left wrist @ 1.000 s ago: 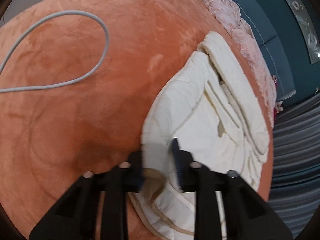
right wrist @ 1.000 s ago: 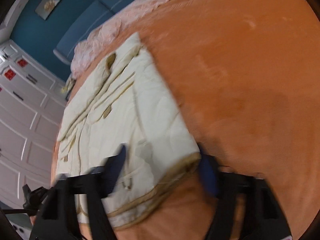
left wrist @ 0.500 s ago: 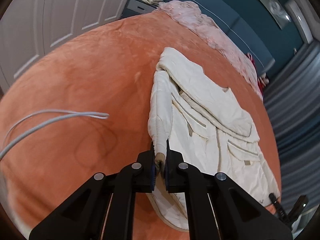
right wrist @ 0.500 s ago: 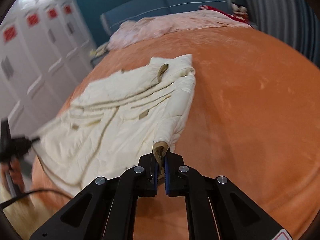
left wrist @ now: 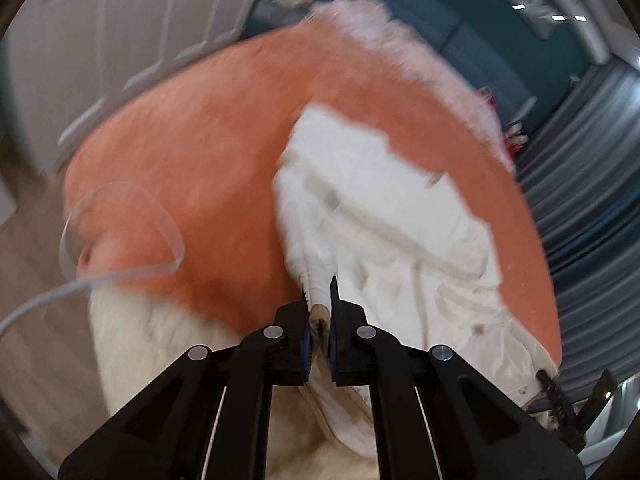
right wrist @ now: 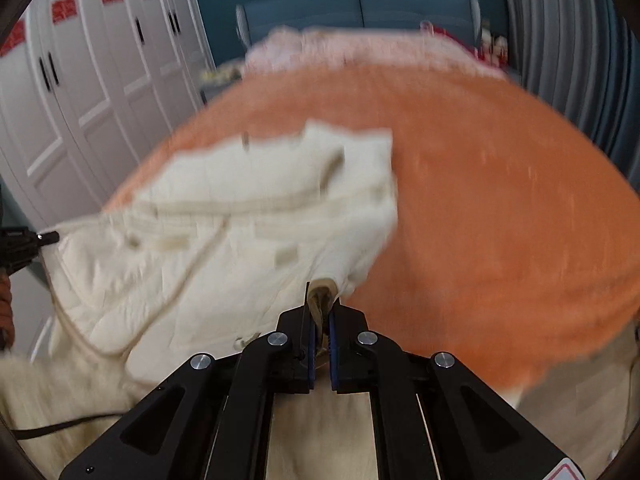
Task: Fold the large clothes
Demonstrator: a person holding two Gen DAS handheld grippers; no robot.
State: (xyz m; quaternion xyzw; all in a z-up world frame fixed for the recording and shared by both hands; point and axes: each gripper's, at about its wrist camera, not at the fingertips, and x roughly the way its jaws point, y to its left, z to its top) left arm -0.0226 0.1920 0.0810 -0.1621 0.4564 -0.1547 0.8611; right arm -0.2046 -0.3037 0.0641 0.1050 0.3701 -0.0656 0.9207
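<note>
Both wrist views look steeply down, sharing the cream garment [left wrist: 384, 216].

Both fisheye views are evenly, brightly lit indoors and heavily motion-blurred. Only the gripper frames stay sharp. Edges curve strongly into dark vignetted corners. No harsh shadows.

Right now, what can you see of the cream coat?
The cream coat looks quilted and padded, with tan trim and pocket flaps. It lies rumpled on the orange blanket, near edge lifted. The left hand-held gripper and the right hand-held gripper are each shut on a tan-edged bit of it. Both views are blurred.
</note>
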